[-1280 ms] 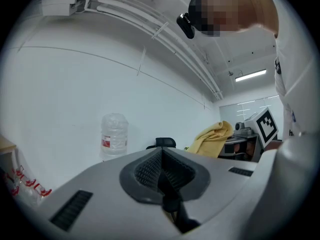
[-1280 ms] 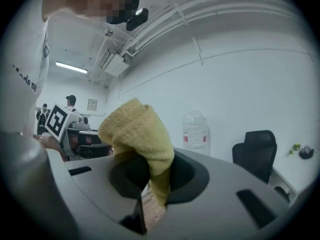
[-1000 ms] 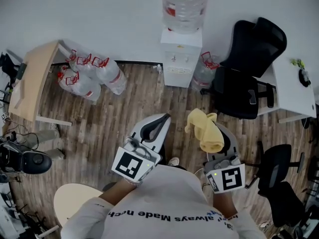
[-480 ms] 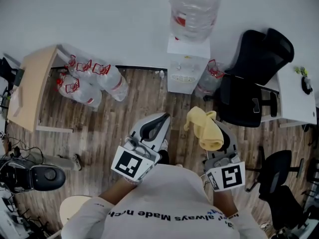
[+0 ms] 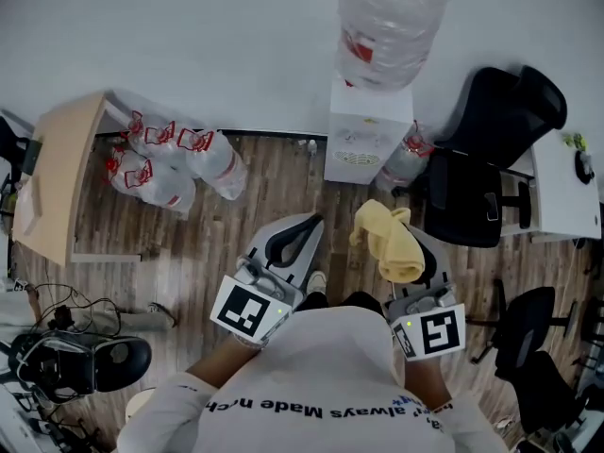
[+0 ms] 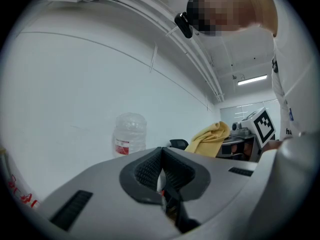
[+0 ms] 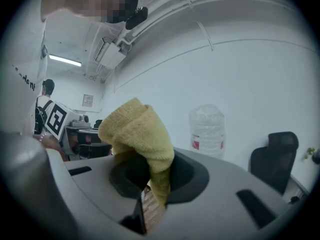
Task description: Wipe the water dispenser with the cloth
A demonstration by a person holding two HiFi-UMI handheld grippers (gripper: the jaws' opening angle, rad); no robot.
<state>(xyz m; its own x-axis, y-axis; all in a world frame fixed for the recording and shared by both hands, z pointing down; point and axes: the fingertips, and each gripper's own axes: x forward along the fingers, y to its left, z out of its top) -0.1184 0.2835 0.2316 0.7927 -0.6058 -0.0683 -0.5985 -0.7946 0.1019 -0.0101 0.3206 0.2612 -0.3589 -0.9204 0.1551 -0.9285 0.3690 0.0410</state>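
Note:
The white water dispenser [image 5: 368,138] stands against the far wall with a large clear bottle [image 5: 389,26] on top. That bottle [image 6: 129,134] also shows in the left gripper view, and as bottle [image 7: 206,129] in the right gripper view. My right gripper [image 5: 408,253] is shut on a yellow cloth [image 5: 387,242], which bunches up above its jaws as cloth [image 7: 140,134]. My left gripper [image 5: 300,237] is shut with nothing in it, to the left of the cloth. Both grippers are held well short of the dispenser, above the wooden floor.
Several water jugs [image 5: 175,163] lie on the floor to the left, beside a light wooden table [image 5: 52,173]. Another jug [image 5: 408,159] leans at the dispenser's right side. Black office chairs [image 5: 486,163] and a white desk [image 5: 564,192] stand on the right.
The dispenser and its bottle have grown larger and shifted right in the head view as the person steps closer. Both grippers keep their pose, the cloth still held.

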